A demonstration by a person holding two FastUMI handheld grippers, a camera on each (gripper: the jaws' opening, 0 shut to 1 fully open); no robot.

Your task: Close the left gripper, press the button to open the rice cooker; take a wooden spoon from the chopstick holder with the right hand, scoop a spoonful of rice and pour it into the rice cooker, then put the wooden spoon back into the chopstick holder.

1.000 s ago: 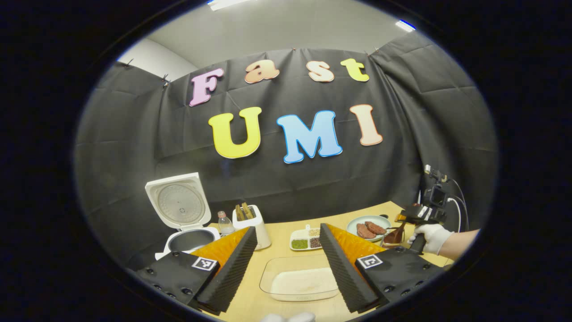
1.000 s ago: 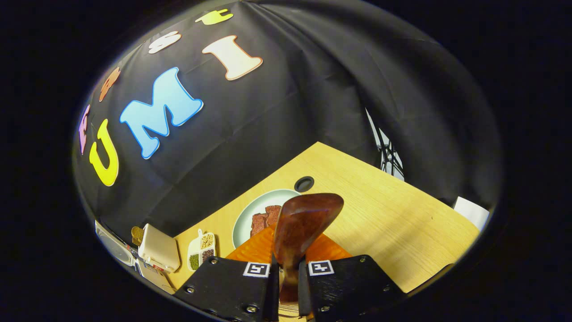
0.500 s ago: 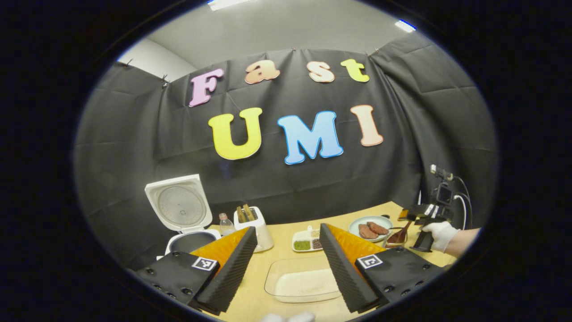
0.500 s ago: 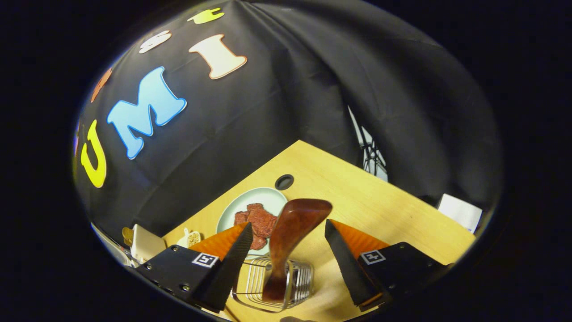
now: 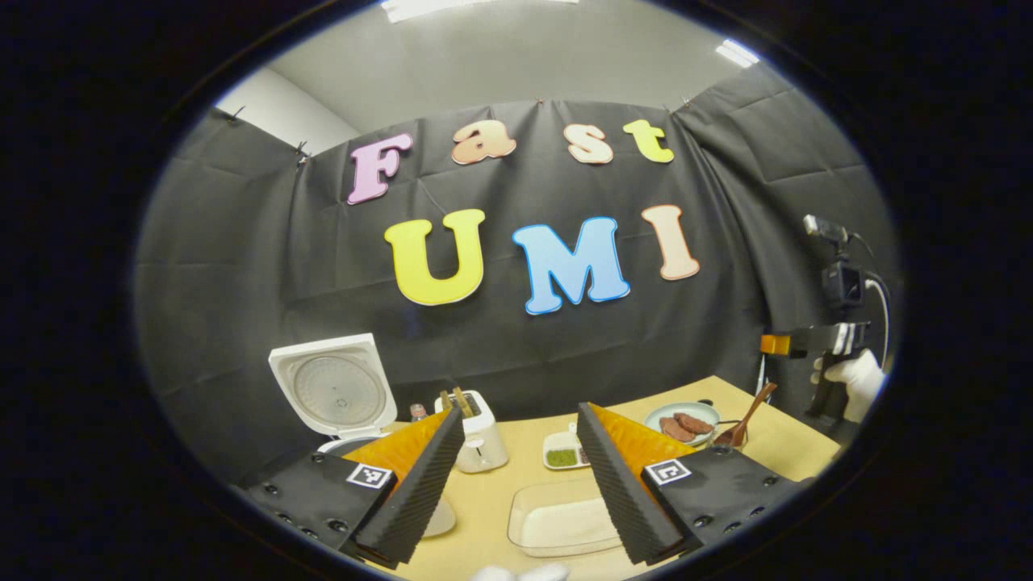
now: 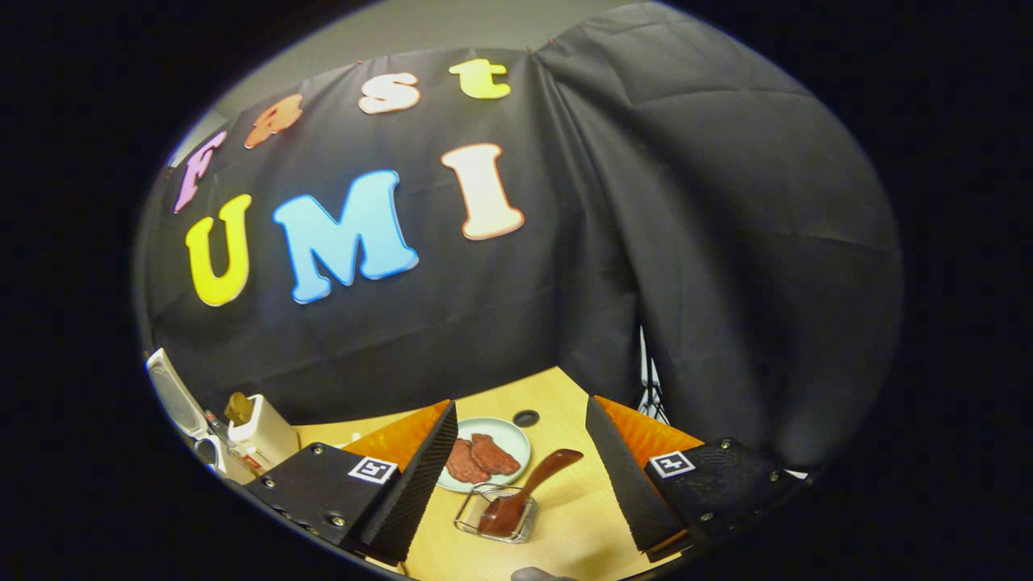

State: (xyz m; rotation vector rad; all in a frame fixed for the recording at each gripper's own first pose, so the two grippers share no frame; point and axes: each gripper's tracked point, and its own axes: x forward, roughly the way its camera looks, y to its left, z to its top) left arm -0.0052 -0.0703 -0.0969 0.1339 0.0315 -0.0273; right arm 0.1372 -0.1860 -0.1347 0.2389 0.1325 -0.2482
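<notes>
In the left gripper view, the rice cooker (image 5: pixel 343 403) stands at the tabletop's (image 5: pixel 524 484) far-left corner with its white lid swung upright and its pot partly hidden behind a finger of the left hand-held gripper (image 5: pixel 516 476). Just right of it, along the far edge, is a white toaster (image 5: pixel 480 440) with two slices in its slots. The left hand-held gripper has its fingers set wide apart, holding nothing; between them a clear rectangular dish of rice (image 5: pixel 561 524) lies near the front edge, and a small divided tray (image 5: pixel 561 452) lies beyond. Further right, a pale plate (image 5: pixel 682 420) with reddish pieces sits near the far-right corner. Beside it the wooden spoon (image 5: pixel 746 420) leans in the wire chopstick holder (image 5: pixel 730 440), handle up. At the right edge a gloved hand (image 5: pixel 855 375) holds the right hand-held gripper (image 6: pixel 520 476) above the tabletop; in the right gripper view its fingers are spread apart and empty, above the spoon and holder.
</notes>
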